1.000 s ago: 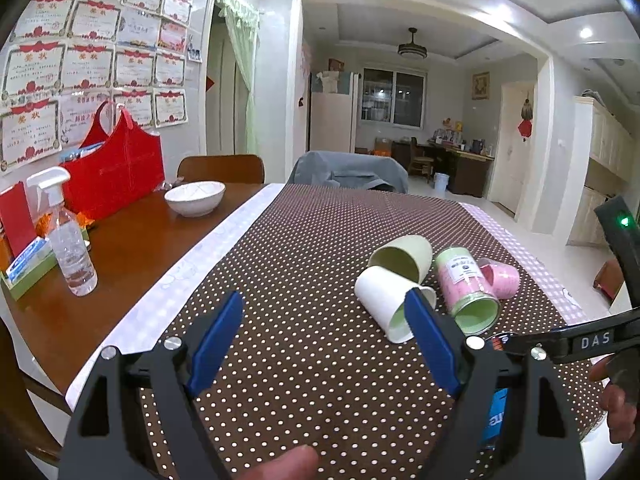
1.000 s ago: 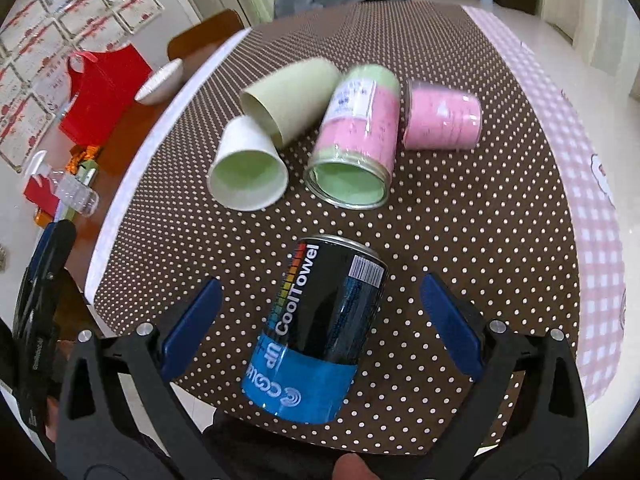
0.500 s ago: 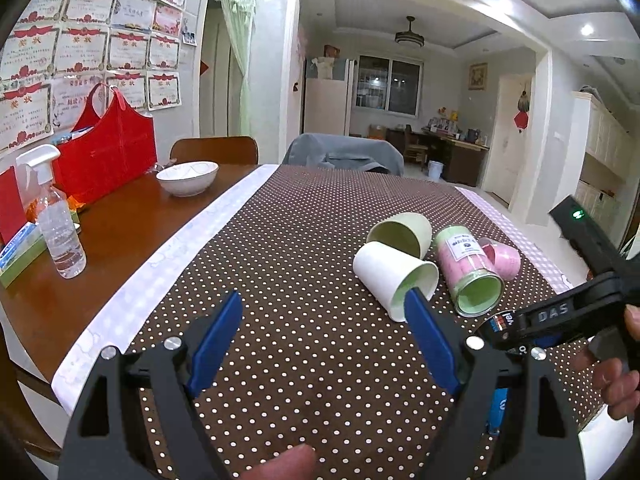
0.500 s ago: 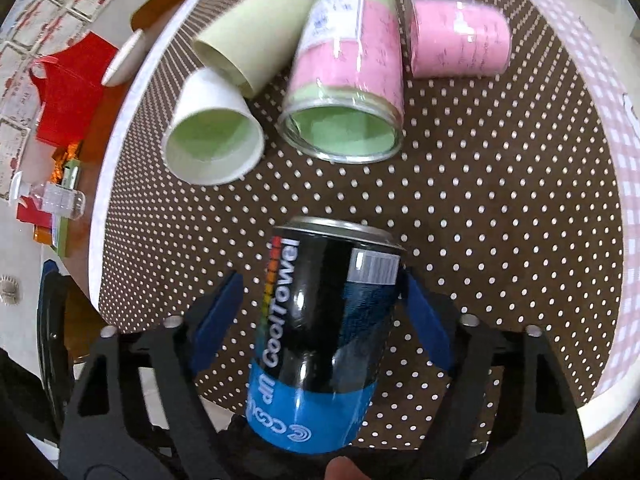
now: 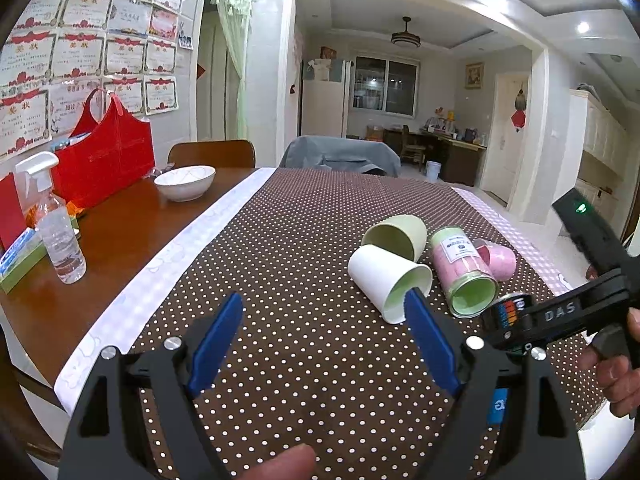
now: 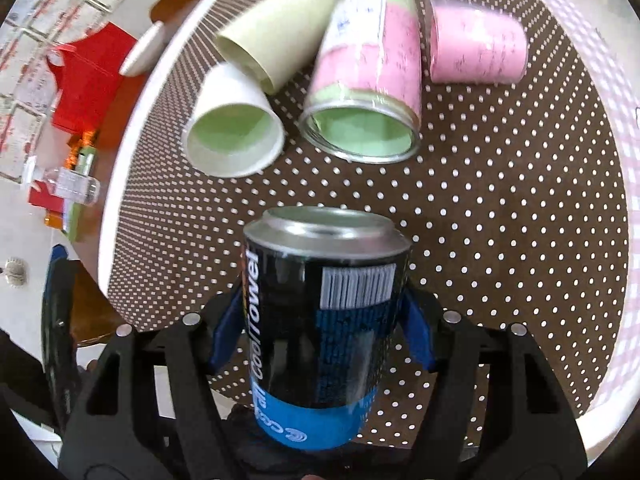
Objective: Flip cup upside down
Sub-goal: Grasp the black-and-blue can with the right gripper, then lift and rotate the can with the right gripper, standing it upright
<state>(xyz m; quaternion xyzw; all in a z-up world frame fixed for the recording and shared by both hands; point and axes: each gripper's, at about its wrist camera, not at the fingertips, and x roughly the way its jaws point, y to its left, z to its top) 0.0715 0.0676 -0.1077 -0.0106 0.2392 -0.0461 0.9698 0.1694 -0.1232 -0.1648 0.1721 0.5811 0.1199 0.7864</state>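
A black and blue can-shaped cup [image 6: 320, 320] marked "CoolTowel" is clamped between the blue pads of my right gripper [image 6: 320, 320], lifted and tilted above the dotted cloth. In the left wrist view the same cup [image 5: 510, 314] shows at the right, partly hidden behind the right gripper's body. My left gripper [image 5: 324, 340] stands open over bare cloth, nothing between its fingers. Ahead lie a white paper cup [image 6: 234, 134] [image 5: 386, 282], a pale green cup [image 6: 276, 46] [image 5: 396, 236], a pink and green canister [image 6: 368, 76] [image 5: 464, 268] and a small pink cup [image 6: 478, 46] [image 5: 498, 260], all on their sides.
A brown dotted tablecloth [image 5: 304, 240] covers the table. On the bare wood at the left stand a white bowl [image 5: 185, 182], a red bag [image 5: 106, 158] and a spray bottle [image 5: 60, 232]. Chairs [image 5: 212, 153] stand at the far end. A hand [image 5: 618, 364] holds the right gripper.
My right gripper went from open around the lying can to shut on it, then raised and tipped it toward upright. The left gripper stayed open and almost still.
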